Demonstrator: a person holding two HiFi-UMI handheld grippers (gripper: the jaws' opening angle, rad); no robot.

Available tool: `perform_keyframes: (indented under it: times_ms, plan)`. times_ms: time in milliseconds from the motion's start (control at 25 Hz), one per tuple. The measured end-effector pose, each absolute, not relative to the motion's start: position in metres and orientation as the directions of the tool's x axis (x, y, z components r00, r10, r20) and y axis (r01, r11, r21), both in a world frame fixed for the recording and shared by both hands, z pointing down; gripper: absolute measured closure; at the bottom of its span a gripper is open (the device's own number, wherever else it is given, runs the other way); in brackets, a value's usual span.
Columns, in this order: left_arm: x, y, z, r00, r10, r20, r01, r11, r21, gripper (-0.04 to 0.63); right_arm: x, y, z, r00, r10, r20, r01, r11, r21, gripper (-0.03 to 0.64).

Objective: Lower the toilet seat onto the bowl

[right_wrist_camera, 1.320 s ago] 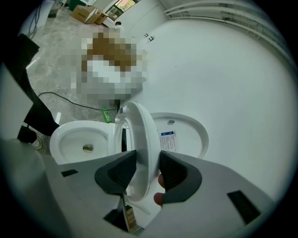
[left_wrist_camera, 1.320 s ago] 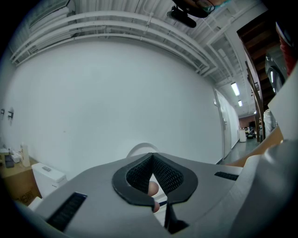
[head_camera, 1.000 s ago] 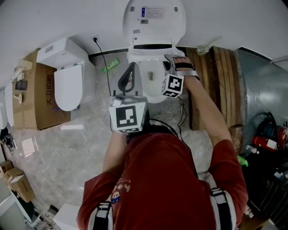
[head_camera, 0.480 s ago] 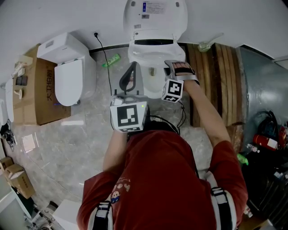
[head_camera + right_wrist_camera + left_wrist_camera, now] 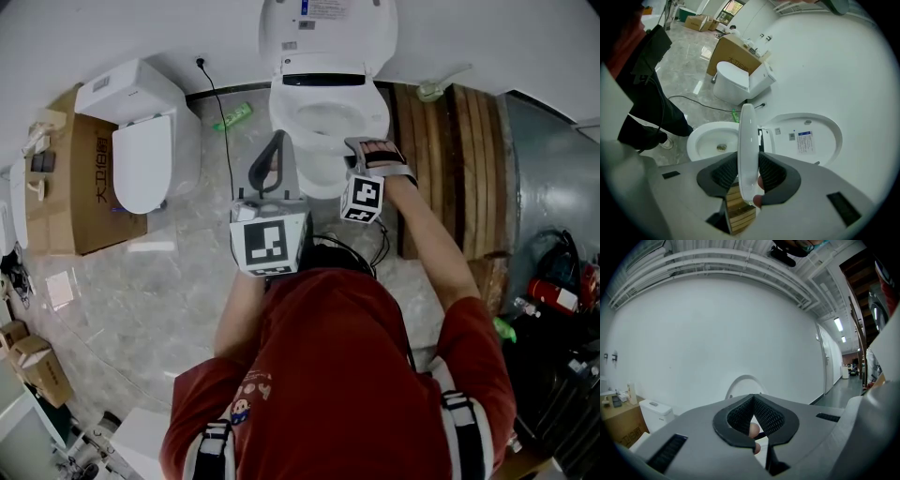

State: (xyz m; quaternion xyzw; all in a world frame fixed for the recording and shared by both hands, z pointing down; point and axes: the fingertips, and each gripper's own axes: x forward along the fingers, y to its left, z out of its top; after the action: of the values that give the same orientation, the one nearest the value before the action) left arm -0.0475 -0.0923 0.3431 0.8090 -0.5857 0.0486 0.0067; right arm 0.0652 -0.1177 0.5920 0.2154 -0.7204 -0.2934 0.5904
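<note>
Over bowl [image 5: 712, 140], seat [image 5: 746, 136] in right gripper [image 5: 749, 174] (closing)

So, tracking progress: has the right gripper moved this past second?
Yes. The right gripper drew away from the lid toward the person, jaws lately closing on the toilet seat.

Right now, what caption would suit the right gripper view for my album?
Right hand-held gripper, jaws just closed tighter on the toilet seat; bowl at left, raised lid at right.
</note>
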Motion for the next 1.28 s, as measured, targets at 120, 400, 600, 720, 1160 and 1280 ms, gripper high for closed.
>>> perform_keyframes:
  times_ms: [120,400,600,720,1160,1280]
  plan:
    - [-0.049,-0.096,0.344,0.297,-0.952,0.07,-0.954,-0.298,-0.009,0.584,0.065,-0.11,0.604,-0.208,-0.626,0.751,0.05,0.76,0.648,0.486]
    - [-0.049,-0.099,0.359,0.302,-0.947,0.107,-0.952,-0.305,-0.015,0.584,0.066,-0.091,0.629,-0.205,-0.555,0.806,0.071,0.813,0.578,0.474]
    - [-0.051,-0.103,0.37,0.302,-0.944,0.129,-0.952,-0.306,-0.012,0.584,0.066,-0.081,0.648,-0.198,-0.499,0.844,0.087,0.848,0.522,0.457]
    - [-0.051,-0.104,0.377,0.299,-0.945,0.13,-0.953,-0.302,0.001,0.584,0.065,-0.074,0.659,-0.195,-0.464,0.864,0.094,0.868,0.487,0.446]
    - [-0.054,-0.105,0.419,0.306,-0.934,0.184,-0.949,-0.315,-0.02,0.584,0.064,-0.052,0.708,-0.161,-0.348,0.924,0.139,0.918,0.37,0.405]
    - [-0.056,-0.101,0.432,0.306,-0.93,0.204,-0.949,-0.315,-0.011,0.584,0.063,-0.046,0.72,-0.148,-0.321,0.935,0.15,0.928,0.342,0.397]
